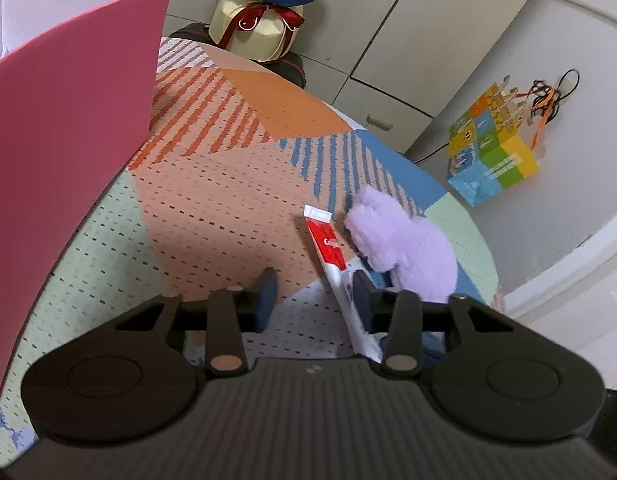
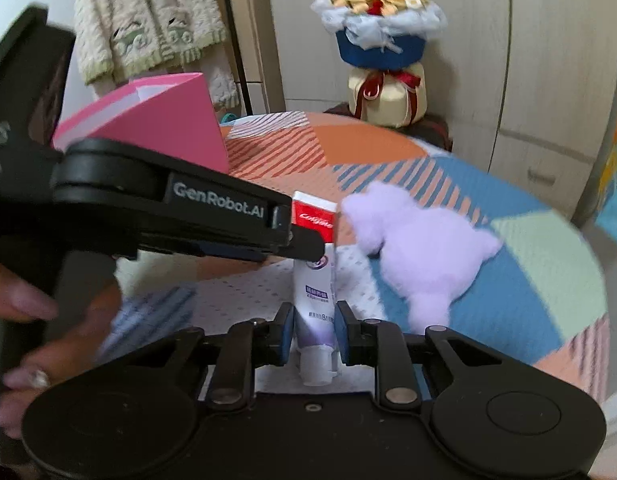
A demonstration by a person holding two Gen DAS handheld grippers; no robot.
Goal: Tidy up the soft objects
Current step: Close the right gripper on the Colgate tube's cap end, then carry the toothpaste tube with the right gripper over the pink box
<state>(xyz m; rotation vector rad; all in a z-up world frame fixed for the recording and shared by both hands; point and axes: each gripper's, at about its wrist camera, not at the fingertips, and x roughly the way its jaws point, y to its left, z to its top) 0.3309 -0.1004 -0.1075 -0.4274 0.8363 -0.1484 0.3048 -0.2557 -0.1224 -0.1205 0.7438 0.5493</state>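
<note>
Claws (image 2: 314, 334) angled down, right clamping toothpaste tube (image 2: 314, 300)

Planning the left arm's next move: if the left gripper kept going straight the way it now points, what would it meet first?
Most likely the patterned table mat: the left gripper points down at bare mat. The toothpaste tube lies by its right finger and the purple plush further right, both off that line, though depth is unclear.
</note>
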